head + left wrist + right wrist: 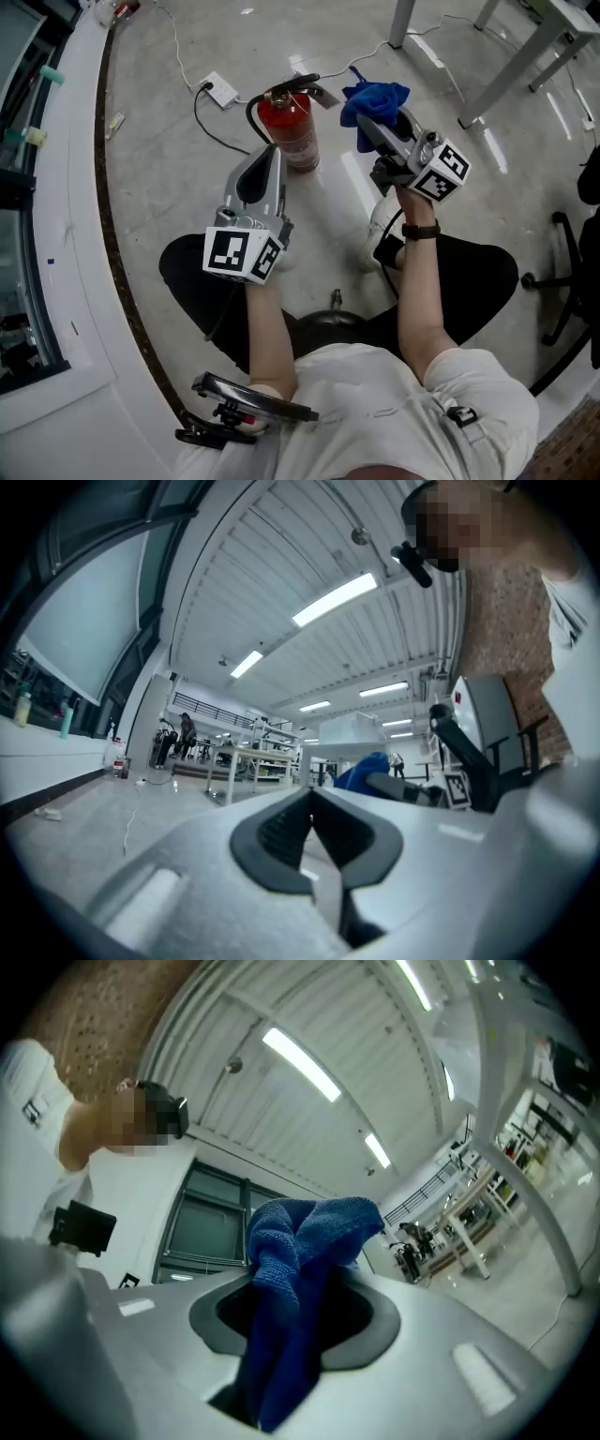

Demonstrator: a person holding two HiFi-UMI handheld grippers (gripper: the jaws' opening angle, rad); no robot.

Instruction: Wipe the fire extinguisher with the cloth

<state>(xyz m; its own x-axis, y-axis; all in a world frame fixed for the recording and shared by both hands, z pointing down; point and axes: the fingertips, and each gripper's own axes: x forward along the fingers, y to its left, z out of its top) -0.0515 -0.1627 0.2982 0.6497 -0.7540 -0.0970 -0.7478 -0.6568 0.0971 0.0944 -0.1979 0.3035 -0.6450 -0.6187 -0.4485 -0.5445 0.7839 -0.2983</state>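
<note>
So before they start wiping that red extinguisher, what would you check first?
1. Cloth gripped: the blue cloth is clamped in the right gripper. Ok.
2. Left gripper free: jaws together, nothing between them. Ok.
3. Fire extinguisher upright on the floor. Ok.
4. Cloth against the extinguisher: it is held off to one side, not touching. Not ok.
5. Extinguisher steadied: the left gripper's tip is close beside it, but contact is unclear. Cannot tell.
</note>
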